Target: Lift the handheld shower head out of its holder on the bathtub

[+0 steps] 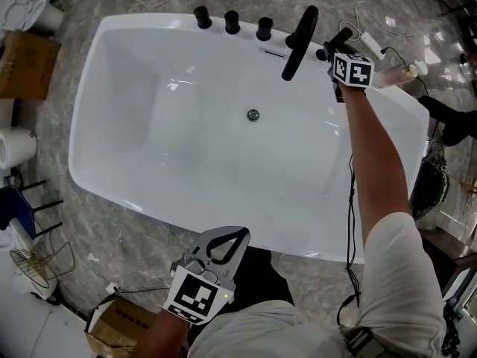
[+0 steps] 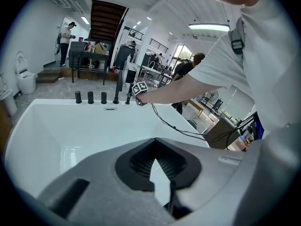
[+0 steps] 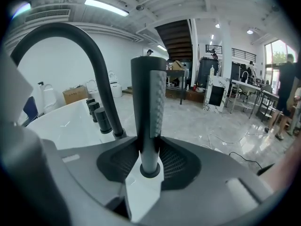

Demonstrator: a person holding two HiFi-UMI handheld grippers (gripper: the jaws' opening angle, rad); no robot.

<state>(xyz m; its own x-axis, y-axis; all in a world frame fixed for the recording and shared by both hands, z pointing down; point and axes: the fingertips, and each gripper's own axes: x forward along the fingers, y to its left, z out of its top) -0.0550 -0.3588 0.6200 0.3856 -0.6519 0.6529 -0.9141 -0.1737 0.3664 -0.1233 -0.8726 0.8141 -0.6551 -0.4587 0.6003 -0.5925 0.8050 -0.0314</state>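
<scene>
Space lies open above the bathtub rim, with the curved spout just left. The right gripper pinches the slim, dark, upright shower head at the far right rim. The left gripper hangs near, jaws pressed together.

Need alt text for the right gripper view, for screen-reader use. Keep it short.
The right gripper's jaws are closed on the dark handheld shower head, which stands upright on the rim of the white bathtub. A curved black spout arches on the left, with three black knobs beyond it.
</scene>
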